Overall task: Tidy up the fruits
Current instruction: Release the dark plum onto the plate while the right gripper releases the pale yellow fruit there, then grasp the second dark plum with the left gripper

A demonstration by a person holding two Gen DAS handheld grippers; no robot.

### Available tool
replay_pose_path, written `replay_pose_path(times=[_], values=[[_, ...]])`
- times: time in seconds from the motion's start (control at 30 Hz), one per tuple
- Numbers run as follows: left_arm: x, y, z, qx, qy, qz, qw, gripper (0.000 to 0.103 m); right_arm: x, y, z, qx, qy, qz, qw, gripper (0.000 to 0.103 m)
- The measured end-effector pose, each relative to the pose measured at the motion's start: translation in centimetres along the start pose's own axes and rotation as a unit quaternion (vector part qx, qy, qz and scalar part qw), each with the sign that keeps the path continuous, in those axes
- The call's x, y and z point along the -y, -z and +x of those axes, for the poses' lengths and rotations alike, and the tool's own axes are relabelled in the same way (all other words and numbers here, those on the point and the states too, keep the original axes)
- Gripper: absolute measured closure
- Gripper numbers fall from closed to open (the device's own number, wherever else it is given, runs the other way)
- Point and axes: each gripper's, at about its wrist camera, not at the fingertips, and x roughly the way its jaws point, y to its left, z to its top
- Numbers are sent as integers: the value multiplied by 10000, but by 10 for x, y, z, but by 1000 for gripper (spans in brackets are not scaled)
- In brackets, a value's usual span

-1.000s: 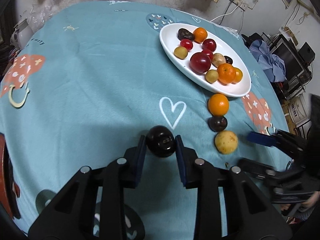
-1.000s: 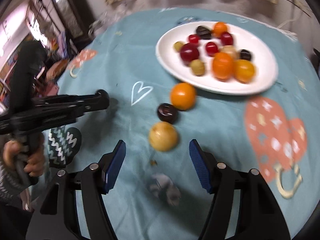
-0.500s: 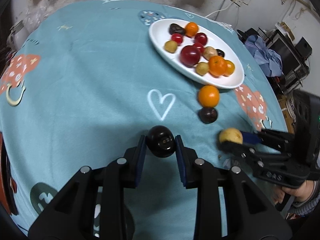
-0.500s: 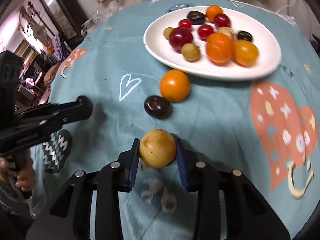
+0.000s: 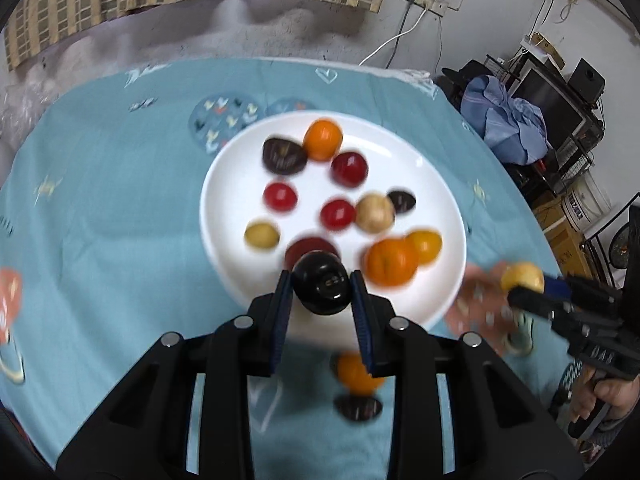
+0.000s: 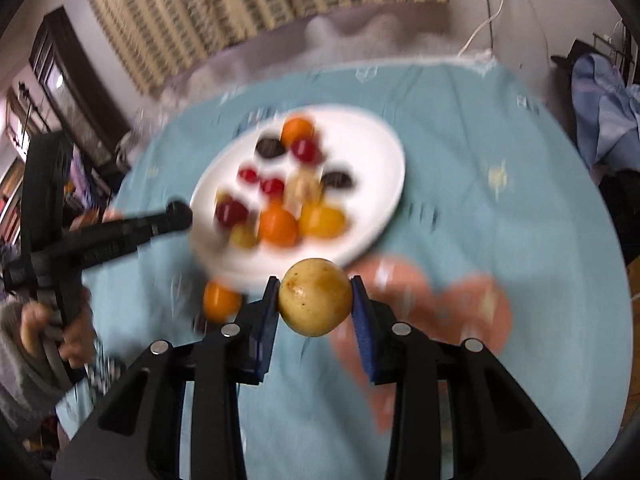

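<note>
Many small round red, orange, yellow and dark fruits lie on the white oval plate [image 5: 224, 184], while the left tongs [image 5: 320, 290] squeeze a shiny black fruit [image 5: 320, 286] above its near edge and the right tongs [image 6: 314, 300] squeeze a round yellow fruit [image 6: 315, 297] just beside it.

Little could be read. Dark lettering was seen on a white bucket [image 5: 585, 208] at the right edge of the left wrist view, but it was too blurred and small to be made out. No other text was legible.
</note>
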Motion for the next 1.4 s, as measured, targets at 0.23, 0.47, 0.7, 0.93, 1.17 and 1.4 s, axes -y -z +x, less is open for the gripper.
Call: replay_pose_path(times=[0.23,0.47,0.7,0.93,1.17,1.4], values=[[16,-39,37,-24,166,112,9998,73,1,-59,55,115,21,-76,9999,68],[10,-41,50,-51,61,-109,9999,50,6,-83,96,-201,221,-60,9995,36],[-9,-2,15,-50,66,-361,9993,50,12,-59,51,319,-6,85,9995,29],[3,72,-10,-474,4,-110,9988,50,23,23,-6,246,123,417,9988,29],[26,101,6,-740,103,88,9972,52,33,82,-40,-130,264,723,9969,29],[28,100,21,-830,135,88,9964,63,38,101,-56,-183,333,878,9954,29]])
